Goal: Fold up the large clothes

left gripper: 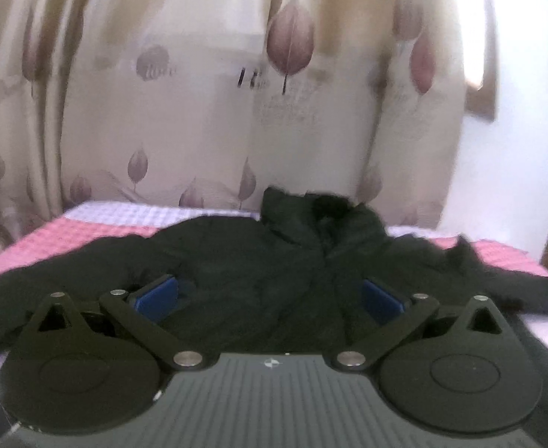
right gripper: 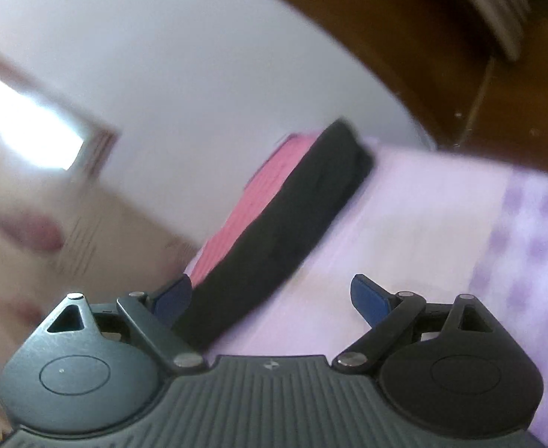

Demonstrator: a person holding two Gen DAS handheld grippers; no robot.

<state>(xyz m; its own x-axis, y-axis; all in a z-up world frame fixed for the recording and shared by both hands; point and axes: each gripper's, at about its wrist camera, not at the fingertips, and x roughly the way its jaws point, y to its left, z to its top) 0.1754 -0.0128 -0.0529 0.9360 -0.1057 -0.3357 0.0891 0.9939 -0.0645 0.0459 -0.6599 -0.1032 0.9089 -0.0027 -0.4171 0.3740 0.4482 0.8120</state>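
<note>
- One jacket (left gripper: pixel 259 261) – black, bulky – lay spread across the bed (left gripper: pixel 98 229), its collar bunched up at the far side and one sleeve trailing out to each side, two in all.
- Two grippers were in use, one per wrist view, and each showed two blue pads.
- Left gripper (left gripper: pixel 268 298) stood with its jaws wide apart just above the near part of the jacket; the fabric showed between the pads (left gripper: pixel 158 296) but neither pad pressed on it, so nothing was held.
- Right gripper (right gripper: pixel 270 298) was likewise spread wide and held nothing; its view was tilted and blurred.
- One black sleeve (right gripper: pixel 304 224) ran away from the right gripper's left pad (right gripper: pixel 171 300) – whether it touched that pad could not be told from the blur.
- Bed cover showed three patterns: a pink check under the jacket, a pale lilac band, and a lilac-and-white check (right gripper: pixel 535 246) at the edge.
- One curtain (left gripper: pixel 184 86) printed with purple leaves hung behind the bed, filling most of the left wrist view.
- One white wall (right gripper: pixel 184 56) and one stretch of brown wood (right gripper: pixel 442 37) filled the upper part of the right wrist view.
</note>
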